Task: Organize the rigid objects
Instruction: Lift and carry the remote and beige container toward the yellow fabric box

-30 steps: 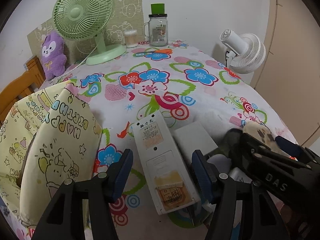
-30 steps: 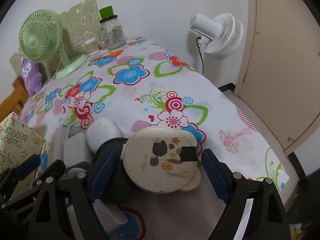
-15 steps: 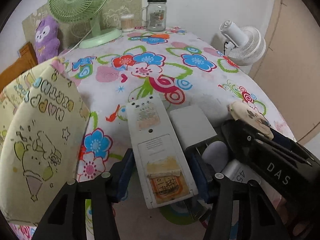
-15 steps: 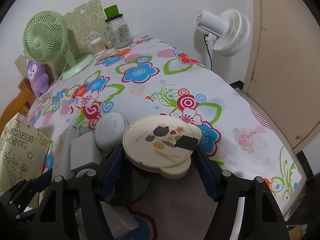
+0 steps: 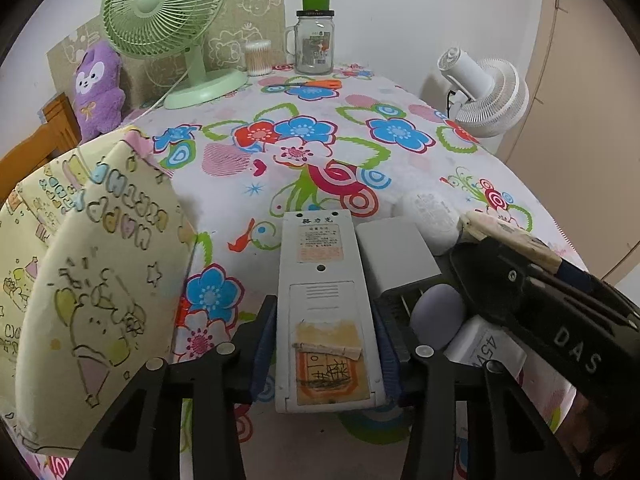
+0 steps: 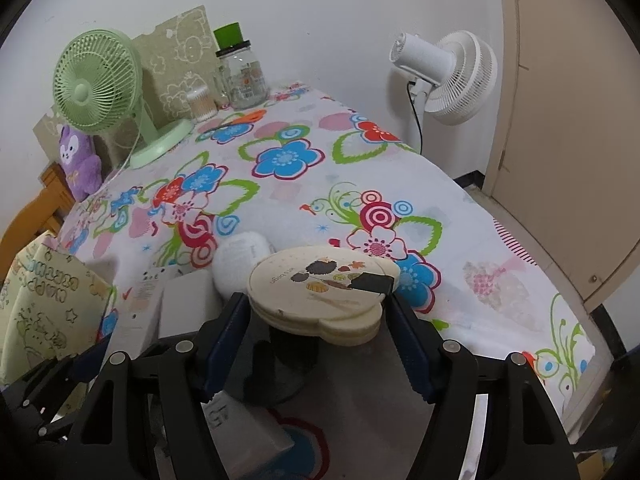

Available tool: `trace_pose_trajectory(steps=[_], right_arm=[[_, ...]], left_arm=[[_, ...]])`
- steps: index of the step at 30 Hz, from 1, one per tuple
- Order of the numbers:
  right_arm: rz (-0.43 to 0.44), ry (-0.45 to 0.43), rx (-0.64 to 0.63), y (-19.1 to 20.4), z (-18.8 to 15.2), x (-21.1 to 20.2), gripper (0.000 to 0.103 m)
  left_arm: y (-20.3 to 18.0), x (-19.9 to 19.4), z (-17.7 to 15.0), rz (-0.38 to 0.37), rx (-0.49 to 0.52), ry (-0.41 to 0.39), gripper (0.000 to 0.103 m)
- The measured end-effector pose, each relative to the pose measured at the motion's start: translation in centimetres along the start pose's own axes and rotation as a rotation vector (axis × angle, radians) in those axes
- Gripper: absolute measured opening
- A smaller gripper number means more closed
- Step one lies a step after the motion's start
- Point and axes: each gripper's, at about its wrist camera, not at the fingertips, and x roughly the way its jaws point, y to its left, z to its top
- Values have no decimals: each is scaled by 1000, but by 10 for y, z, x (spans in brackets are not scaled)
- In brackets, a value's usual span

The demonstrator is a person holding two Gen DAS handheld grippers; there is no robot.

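A table point(image 5: 400, 128) covered in a white cloth with bright flowers fills both views. At the left edge of the left wrist view stands a pale yellow gift bag point(image 5: 92, 264) with cartoon print. At the upper left of that view a green desk fan point(image 5: 164, 4) stands on the table, with a purple plush toy point(image 5: 98, 92) to its left and a glass jar point(image 5: 315, 46) with a green cap to its right. A white fan point(image 5: 486, 96) stands beyond the table at the right edge.

At the lower centre of the left wrist view, the left gripper point(image 5: 326, 344) has just been closing, and its blue fingers point(image 5: 264, 344) now press both long sides of a white remote control point(image 5: 322, 300) lying back-up.

At the lower centre of the right wrist view, the right gripper point(image 6: 320, 328) is clamped on a round cream compact case point(image 6: 320, 296) with a hedgehog print, held above a dark object. A white rounded device point(image 6: 236, 260) lies just behind the case.
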Motion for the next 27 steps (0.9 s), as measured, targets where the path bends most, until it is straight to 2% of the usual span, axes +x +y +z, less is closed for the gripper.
trace_pose_trajectory(steps=[12, 23, 27], right_arm=[[26, 29, -7, 11, -18, -11, 73], [13, 56, 29, 8, -4, 11, 77], [0, 56, 20, 9, -1, 21, 79]], left_arm=[[3, -2, -12, -11, -5, 18, 46], [5, 10, 1, 9, -32, 19, 49], [4, 11, 4, 4, -21, 16, 47]])
